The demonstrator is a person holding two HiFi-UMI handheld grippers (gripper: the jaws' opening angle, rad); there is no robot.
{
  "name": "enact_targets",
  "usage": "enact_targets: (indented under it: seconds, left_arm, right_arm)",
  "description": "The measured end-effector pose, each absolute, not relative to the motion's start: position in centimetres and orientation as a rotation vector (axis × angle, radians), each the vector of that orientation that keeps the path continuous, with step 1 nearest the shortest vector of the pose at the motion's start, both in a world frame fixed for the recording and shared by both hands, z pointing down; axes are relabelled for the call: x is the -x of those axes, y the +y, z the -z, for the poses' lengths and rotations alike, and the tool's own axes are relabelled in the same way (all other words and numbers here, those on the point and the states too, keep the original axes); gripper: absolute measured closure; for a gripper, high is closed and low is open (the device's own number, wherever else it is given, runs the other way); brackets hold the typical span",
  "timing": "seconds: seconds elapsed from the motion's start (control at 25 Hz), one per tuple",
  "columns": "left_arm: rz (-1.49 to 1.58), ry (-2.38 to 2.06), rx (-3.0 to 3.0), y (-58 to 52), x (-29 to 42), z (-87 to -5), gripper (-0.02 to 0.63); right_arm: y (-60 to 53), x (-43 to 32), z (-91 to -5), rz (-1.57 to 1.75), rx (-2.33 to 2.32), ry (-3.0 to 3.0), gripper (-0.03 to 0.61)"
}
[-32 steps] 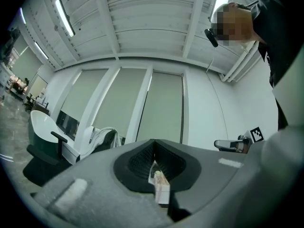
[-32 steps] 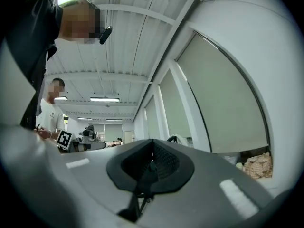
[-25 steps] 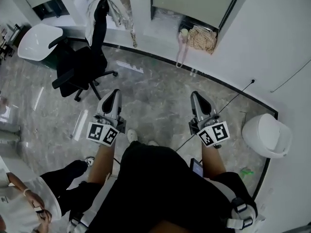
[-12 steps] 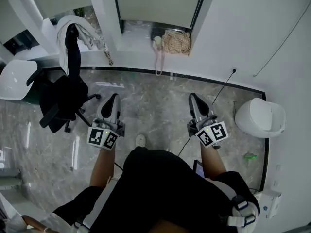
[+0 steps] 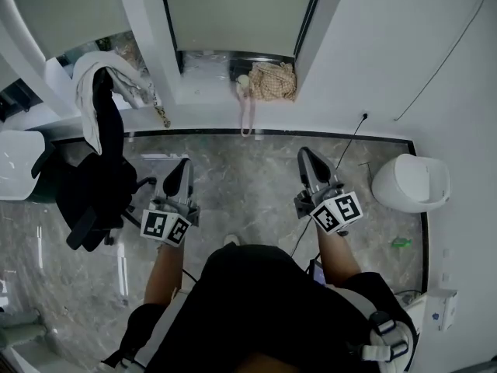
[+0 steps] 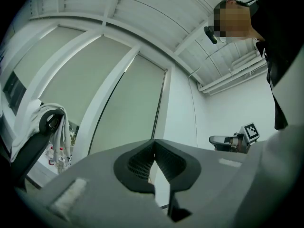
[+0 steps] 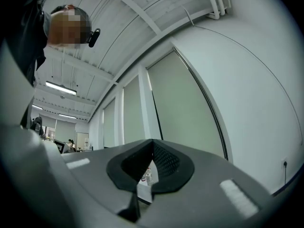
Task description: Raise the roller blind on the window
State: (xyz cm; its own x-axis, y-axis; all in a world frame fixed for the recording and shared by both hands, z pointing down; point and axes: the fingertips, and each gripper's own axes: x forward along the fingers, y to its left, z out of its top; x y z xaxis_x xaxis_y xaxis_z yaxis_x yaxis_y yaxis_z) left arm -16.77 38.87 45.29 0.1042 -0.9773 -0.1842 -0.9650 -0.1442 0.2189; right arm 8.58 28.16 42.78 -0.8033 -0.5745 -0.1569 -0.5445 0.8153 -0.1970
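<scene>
The pale green roller blind [image 5: 237, 10] hangs fully down over the window straight ahead, its lower edge just above the sill [image 5: 206, 72]. It also fills the pane in the left gripper view [image 6: 128, 103] and the right gripper view [image 7: 185, 108]. My left gripper [image 5: 184, 163] and right gripper [image 5: 304, 154] are held out at waist height over the marble floor, well short of the window. Both point towards it. Each one is shut with nothing between its jaws, as the left gripper [image 6: 153, 142] and right gripper [image 7: 152, 141] show close up. I cannot make out a pull cord.
A woven bag [image 5: 273, 81] and a pink strap [image 5: 245, 107] lie on the sill. A black office chair [image 5: 97, 177] draped with clothes stands at the left. A white bin [image 5: 411, 183] sits by the right wall, and a cable runs from a wall socket [image 5: 363, 116].
The view has swung and moved towards the window, which now sits centred and closer. The chair has slid to the left of the view. Both grippers stay shut and level.
</scene>
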Motion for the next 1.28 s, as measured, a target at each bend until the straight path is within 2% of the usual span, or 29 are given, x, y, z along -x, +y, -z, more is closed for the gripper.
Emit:
enact_targets:
  seconds: [0.24, 0.56, 1.28]
  left_arm:
    - [0.436, -1.91, -2.368, 34.9, 17.2, -45.5, 0.611]
    - [0.457, -1.774, -2.475, 29.9, 13.3, -45.0, 0.611]
    - [0.399, -1.864, -2.5, 12.4, 12.2, -43.7, 0.611]
  right_arm:
    - [27.2, -6.2, -43.0, 0.194, 0.913, 2.795, 0.574]
    - [24.5, -7.7, -43.4, 0.198, 0.965, 2.771, 0.574]
    - [5.6, -7.5, -43.5, 0.179, 0.825, 2.761, 0.574]
